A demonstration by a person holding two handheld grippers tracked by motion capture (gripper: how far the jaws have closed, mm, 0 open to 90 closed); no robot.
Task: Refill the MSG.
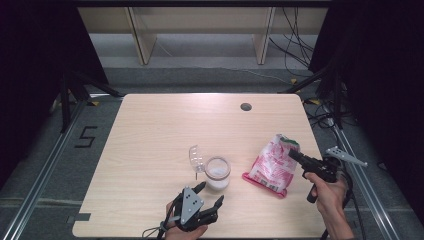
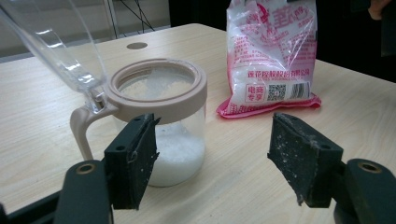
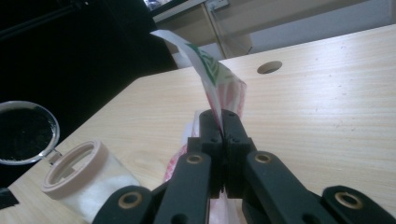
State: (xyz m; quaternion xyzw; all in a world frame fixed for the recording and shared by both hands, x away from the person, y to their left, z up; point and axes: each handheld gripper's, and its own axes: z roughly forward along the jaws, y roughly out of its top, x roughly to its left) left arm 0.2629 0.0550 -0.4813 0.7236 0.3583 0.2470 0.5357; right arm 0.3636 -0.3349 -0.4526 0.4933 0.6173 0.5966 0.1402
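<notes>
Right gripper (image 1: 294, 154), at about 4 o'clock on the table (image 1: 150, 130), is clenched on the upper edge of the pink-and-white bag (image 1: 271, 167); in the right gripper view the jaws meet on the plastic with no gap, and the bag's lower end rests on the tabletop. Left gripper (image 2: 212, 154), at 6 o'clock, stands released, jaws wide apart and gripping nothing. The clear jar (image 2: 161, 121) of white powder, lid (image 2: 44, 44) flipped open, sits near the table's centre, just ahead of the left jaws and at 9 o'clock from the bag.
</notes>
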